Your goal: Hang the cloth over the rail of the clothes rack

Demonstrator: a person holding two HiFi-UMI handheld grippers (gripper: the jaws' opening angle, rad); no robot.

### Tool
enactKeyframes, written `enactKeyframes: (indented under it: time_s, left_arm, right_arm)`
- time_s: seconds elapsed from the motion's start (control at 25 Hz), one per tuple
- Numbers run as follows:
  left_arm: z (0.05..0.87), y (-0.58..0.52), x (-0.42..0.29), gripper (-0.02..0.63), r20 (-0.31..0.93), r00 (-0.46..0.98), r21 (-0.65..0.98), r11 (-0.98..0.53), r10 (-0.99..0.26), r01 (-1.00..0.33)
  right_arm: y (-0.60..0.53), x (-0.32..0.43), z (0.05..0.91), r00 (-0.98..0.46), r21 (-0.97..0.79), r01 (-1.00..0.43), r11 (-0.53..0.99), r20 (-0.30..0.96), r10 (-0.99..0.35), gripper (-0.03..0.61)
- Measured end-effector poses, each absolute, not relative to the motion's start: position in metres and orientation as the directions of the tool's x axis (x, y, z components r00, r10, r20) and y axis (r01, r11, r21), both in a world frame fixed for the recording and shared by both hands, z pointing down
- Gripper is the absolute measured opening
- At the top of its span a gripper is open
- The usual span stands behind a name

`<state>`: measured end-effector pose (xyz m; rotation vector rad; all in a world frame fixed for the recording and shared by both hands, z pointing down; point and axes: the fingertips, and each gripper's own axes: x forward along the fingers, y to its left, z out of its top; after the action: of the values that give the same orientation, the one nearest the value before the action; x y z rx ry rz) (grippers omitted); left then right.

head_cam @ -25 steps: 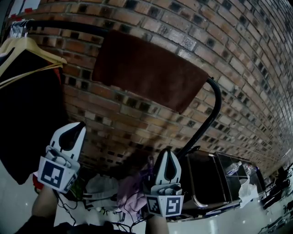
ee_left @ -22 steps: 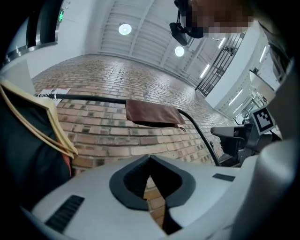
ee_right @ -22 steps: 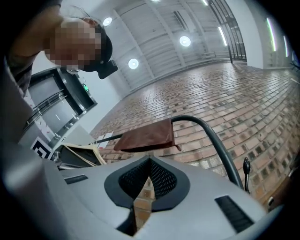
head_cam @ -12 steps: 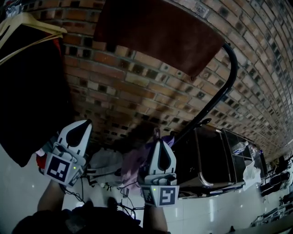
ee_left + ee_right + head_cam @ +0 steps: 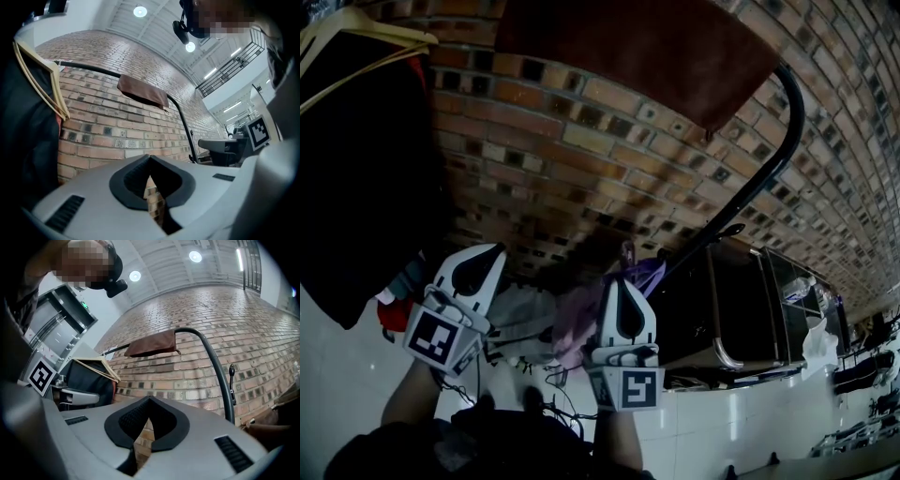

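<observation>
Cloth [image 5: 647, 47]: the upper part is cut off by the top edge, above both tongs.
Rail [image 5: 750, 190]: in the head view the level run is cut off by the top edge; the lower end cannot be made out just beside the right tongs [image 5: 619, 281].
Garment [image 5: 356, 178]: cut off by the left edge, left of the left tongs [image 5: 495, 249].
Heap [image 5: 567, 323]: between the tongs, partly hidden behind the right tongs; too dim for its pieces to be told.
Arms [image 5: 408, 408]: cut off by the bottom edge, below the tongs.

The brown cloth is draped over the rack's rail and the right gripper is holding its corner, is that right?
No. The brown cloth is draped over the rail, but the right gripper holds nothing: the right gripper view shows its jaws shut and empty, below the cloth.
</observation>
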<state>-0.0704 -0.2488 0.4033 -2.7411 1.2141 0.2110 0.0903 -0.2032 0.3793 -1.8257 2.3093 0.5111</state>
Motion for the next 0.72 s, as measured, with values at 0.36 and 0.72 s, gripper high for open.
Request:
enactKeyframes:
  time_s: [0.36,0.72]
  left_arm:
    - [0.414,-0.254,-0.074,0.021,-0.154,0.666,-0.051,-0.667,-0.73,-0.743]
    - [0.416,-0.254,-0.079,0.021,-0.146,0.669,-0.028,-0.673,-0.729,-0.74]
  right_arm:
    - [-0.209,0.08,0.39,-0.257,0.158,-0.962,0.221,-0.267,-0.929,0.011]
    - [-0.21,0.078,0.388,-0.257,0.178,-0.96,0.214,-0.268,-0.929,0.011]
